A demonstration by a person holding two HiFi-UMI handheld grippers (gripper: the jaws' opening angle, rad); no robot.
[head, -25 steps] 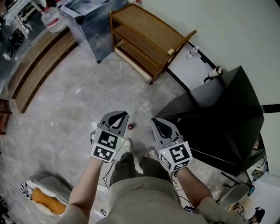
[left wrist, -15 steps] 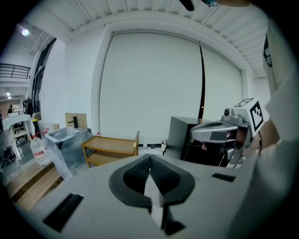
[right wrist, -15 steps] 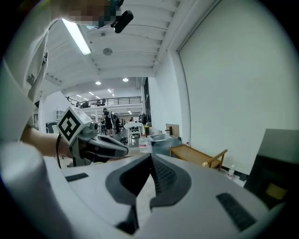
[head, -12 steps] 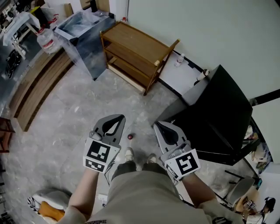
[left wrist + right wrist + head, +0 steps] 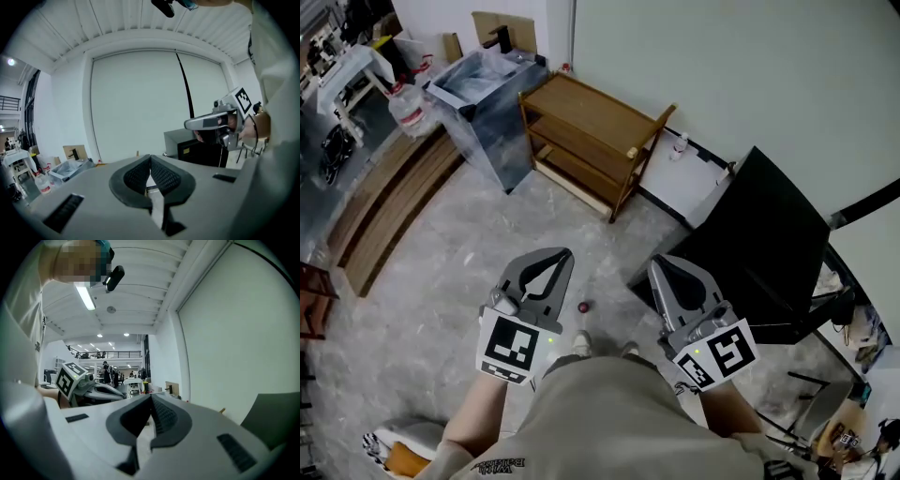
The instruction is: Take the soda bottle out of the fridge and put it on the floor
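Head view: both grippers held side by side at lower centre, over the grey stone floor (image 5: 469, 253). Left gripper (image 5: 553, 259): jaws together, nothing between them, as its own view confirms (image 5: 150, 161). Right gripper (image 5: 151, 401): jaws also pressed together and empty; in the head view it sits right of centre (image 5: 667, 267). Between the two, on the floor just ahead of the person's shoes (image 5: 578, 342), we note a small dark-red round thing (image 5: 583, 307); seen from straight above, we cannot tell whether it is the soda bottle's cap. Neither gripper touches it. Black cabinet (image 5: 769, 234), apparently the fridge, stands at right of frame by the wall. Wooden shelf (image 5: 591, 131) at upper centre
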